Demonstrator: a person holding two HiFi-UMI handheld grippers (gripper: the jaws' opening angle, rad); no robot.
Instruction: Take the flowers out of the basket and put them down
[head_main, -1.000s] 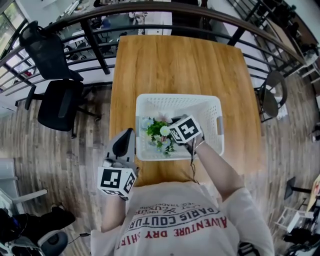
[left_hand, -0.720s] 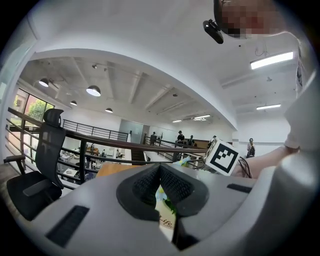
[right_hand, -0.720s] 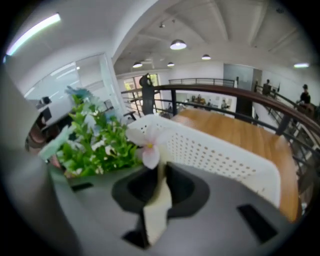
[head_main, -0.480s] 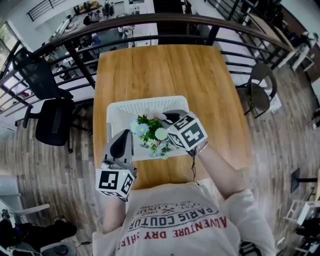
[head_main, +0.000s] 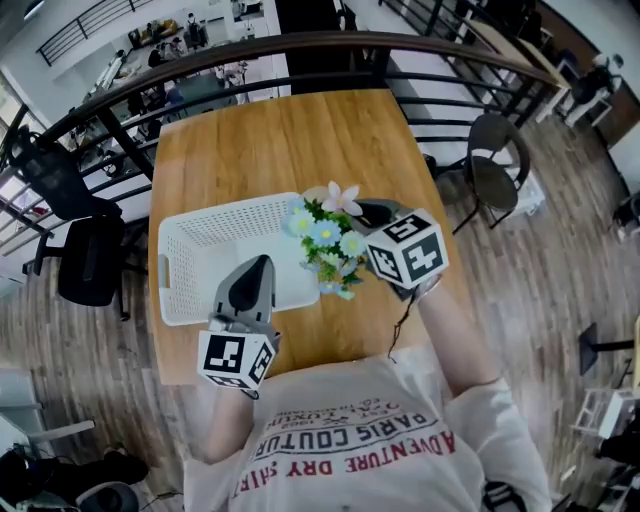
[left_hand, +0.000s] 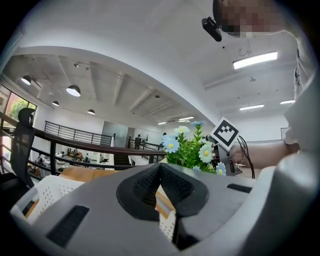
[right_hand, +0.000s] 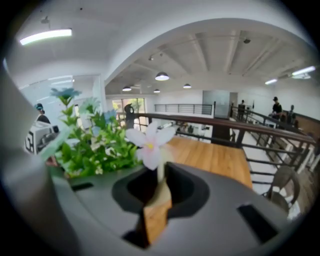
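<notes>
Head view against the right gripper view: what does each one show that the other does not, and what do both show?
Only the head view: the white basket and the person's shirt. Only the right gripper view: the stem of the pink flower between the jaws of the right gripper, and the ceiling lamps. Both: the flowers, the wooden table, the railing.

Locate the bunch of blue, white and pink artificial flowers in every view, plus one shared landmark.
Head view: flower bunch at centre, right of the white plastic basket.
Left gripper view: flower bunch right of centre.
Right gripper view: flower bunch left to centre, pink bloom central.
Shared landmark: dark metal railing.
</notes>
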